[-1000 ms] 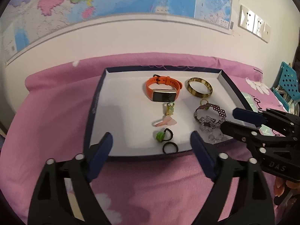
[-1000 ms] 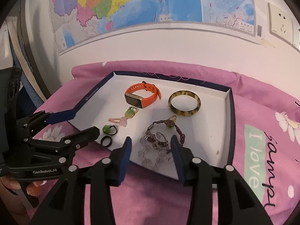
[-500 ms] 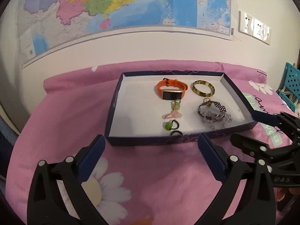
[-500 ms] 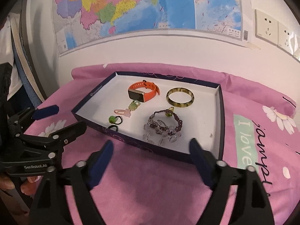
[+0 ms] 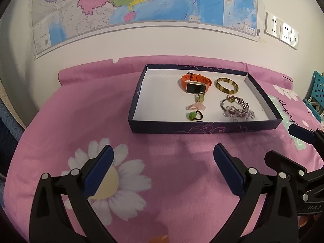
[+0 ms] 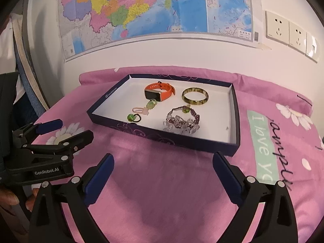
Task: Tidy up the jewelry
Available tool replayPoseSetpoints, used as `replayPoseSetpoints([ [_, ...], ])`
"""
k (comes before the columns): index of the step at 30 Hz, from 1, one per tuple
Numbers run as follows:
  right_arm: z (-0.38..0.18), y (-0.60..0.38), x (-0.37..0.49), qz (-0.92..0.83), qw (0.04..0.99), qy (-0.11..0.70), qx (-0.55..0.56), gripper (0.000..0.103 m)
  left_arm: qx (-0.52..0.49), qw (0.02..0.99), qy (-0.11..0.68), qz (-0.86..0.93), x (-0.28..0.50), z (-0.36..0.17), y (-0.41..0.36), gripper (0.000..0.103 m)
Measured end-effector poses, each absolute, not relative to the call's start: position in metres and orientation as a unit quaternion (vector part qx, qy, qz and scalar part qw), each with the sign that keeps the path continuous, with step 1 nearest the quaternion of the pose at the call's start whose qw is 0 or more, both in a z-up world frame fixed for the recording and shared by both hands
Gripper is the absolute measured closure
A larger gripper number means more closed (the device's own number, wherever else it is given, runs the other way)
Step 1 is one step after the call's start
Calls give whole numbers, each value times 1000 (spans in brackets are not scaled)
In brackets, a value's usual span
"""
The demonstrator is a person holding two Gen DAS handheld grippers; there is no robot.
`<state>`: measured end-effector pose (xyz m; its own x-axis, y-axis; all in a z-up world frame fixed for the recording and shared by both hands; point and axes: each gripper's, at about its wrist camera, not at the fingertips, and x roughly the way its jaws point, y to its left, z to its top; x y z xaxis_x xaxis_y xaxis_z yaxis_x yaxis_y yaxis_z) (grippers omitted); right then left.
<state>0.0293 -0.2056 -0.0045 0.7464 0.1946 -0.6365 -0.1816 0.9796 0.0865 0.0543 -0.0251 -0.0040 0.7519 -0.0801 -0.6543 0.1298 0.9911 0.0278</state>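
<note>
Retreat is evident: both grippers have been drawn back from the tray (image 5: 204,128), which now lies at 12 o'clock. The left gripper (image 5: 162,170) and right gripper (image 6: 163,174) are spread wide, empty. Jewelry, bead bracelet (image 6: 182,121) included, rests inside; organizing seems finished.

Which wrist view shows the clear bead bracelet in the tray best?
The left wrist view: the clear bead bracelet lies fully visible and fairly sharp. In the right wrist view it sits closer, but blurred, with the tray wall hiding its near edge.
</note>
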Motion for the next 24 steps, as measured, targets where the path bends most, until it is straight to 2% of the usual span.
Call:
replayPoseSetpoints([
  [24, -9, -200, 22, 95, 934, 344, 10, 7, 36, 938, 341, -51, 45, 0, -26, 6],
])
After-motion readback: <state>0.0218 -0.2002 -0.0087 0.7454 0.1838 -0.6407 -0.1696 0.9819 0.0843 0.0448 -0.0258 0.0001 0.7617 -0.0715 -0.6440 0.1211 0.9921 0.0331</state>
